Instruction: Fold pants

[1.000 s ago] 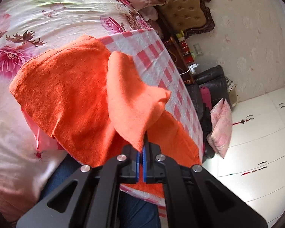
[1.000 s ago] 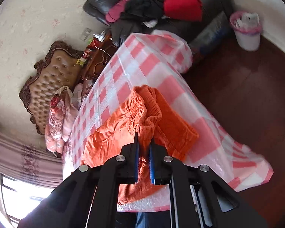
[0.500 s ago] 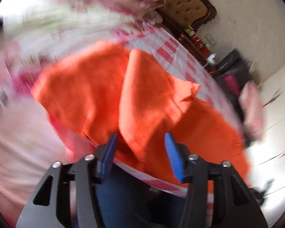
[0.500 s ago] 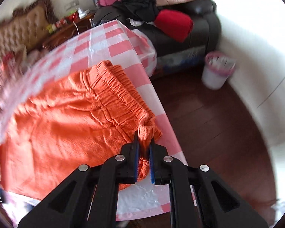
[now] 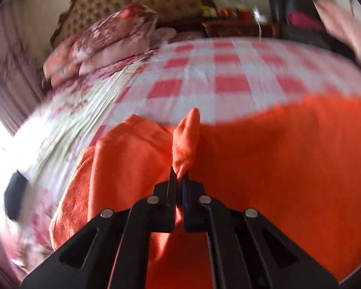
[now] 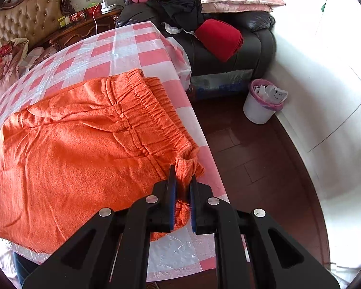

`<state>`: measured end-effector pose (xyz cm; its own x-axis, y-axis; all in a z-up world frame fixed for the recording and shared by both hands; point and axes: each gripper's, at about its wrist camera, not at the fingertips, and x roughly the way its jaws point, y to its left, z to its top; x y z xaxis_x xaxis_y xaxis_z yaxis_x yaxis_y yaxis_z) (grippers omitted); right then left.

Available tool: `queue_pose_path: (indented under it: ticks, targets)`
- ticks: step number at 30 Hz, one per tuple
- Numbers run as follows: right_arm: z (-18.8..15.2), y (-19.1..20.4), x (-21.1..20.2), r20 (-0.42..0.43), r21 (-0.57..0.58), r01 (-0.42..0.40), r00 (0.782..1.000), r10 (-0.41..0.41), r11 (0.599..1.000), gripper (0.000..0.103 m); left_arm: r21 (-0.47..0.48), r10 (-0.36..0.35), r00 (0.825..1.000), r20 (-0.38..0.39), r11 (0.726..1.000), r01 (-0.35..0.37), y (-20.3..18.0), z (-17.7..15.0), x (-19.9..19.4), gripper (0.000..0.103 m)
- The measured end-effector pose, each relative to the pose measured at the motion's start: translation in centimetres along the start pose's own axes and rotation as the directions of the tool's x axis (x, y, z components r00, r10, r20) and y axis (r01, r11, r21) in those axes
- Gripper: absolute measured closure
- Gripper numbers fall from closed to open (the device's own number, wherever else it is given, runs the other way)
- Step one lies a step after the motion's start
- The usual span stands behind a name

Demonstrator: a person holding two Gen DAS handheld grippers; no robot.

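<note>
Orange pants [image 6: 84, 149] lie spread flat on a table [image 6: 122, 48] under a red-and-white checked plastic cover. Fabric is fuzzy, towel-like; the elastic waistband [image 6: 146, 115] is gathered in ridges and runs along the table's right edge, close to the drop-off. Near hem sits just inside the front edge. Far half of the checked cover is bare, so there is open room there.

Right gripper [image 6: 183, 180] is clamped on the near corner of the waistband, cloth bunched between its blue pads. Left gripper [image 5: 179, 177] has just been closing and now pinches a small peak of orange cloth [image 5: 186, 142] that stands up above the fingers; this view is motion-blurred, so it is probably a leg edge.

Past the table's right side: dark wood floor [image 6: 264, 168], a white bin [image 6: 260, 106], a black sofa [image 6: 252, 43]. A floral bed [image 5: 67, 125] touches the left side.
</note>
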<state>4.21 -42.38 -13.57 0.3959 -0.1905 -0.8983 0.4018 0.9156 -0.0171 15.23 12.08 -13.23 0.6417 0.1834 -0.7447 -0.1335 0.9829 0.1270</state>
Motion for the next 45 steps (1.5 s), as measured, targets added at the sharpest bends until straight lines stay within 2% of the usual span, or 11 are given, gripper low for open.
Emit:
queue_pose_path:
  ticks: [4, 8, 12, 15, 18, 20, 24, 33, 36, 41, 45]
  targets:
    - [0.1, 0.7, 0.1, 0.001, -0.017, 0.029, 1.000, -0.029, 0.999, 0.092, -0.414, -0.283, 0.953, 0.108, 0.859, 0.302, 11.0, -1.9, -3.4, 0.096]
    - [0.0, 0.9, 0.1, 0.007, -0.023, 0.043, 0.999, -0.043, 0.999, 0.092, -0.702, -0.241, 0.956, 0.168, 0.651, 0.288, 21.0, -9.0, -3.9, 0.074]
    - [0.2, 0.7, 0.2, -0.003, -0.019, 0.035, 0.999, -0.035, 0.999, 0.092, -0.794, -0.184, 0.968, 0.173, 0.555, 0.247, 25.5, -12.7, -4.5, 0.074]
    - [0.2, 0.8, 0.3, -0.007, -0.012, 0.037, 0.999, -0.037, 0.999, 0.092, -0.683, -0.195, 0.950, 0.242, 0.661, 0.310, 23.1, -10.4, -6.7, 0.047]
    - [0.2, 1.2, 0.2, -0.004, -0.025, 0.059, 0.998, -0.059, 0.998, 0.092, -0.451, -0.245, 0.941, 0.235, 0.830, 0.329, 16.3, -6.3, -7.8, 0.044]
    - [0.2, 1.2, 0.3, -0.003, -0.026, 0.058, 0.998, -0.058, 0.998, 0.092, -0.335, -0.273, 0.937, 0.217, 0.881, 0.334, 12.9, -3.7, -6.4, 0.043]
    - [0.2, 0.5, 0.3, -0.009, -0.009, 0.016, 1.000, -0.016, 1.000, 0.092, -0.500, -0.304, 0.945, 0.120, 0.804, 0.322, 15.2, -1.9, 0.3, 0.055]
    - [-0.1, 1.6, 0.4, 0.014, -0.055, 0.079, 0.997, -0.078, 0.995, 0.091, -0.334, -0.308, 0.951, -0.025, 0.899, 0.283, 14.6, 0.6, 3.2, 0.101]
    - [-0.1, 1.2, 0.4, 0.013, -0.045, 0.065, 0.998, -0.064, 0.997, 0.091, -0.273, -0.074, 0.996, 0.050, 0.958, 0.085, 14.3, 0.7, -2.6, 0.101]
    - [0.0, 1.9, 0.4, 0.018, -0.068, 0.103, 0.995, -0.102, 0.992, 0.090, 0.136, 0.187, 0.976, 0.112, 0.970, -0.201, 3.0, -0.7, -4.3, 0.098]
    - [-0.3, 1.3, 0.3, 0.018, -0.052, 0.077, 0.997, -0.076, 0.996, 0.090, 0.311, 0.061, 0.996, 0.068, 0.947, -0.079, -5.3, -3.4, -2.9, 0.091]
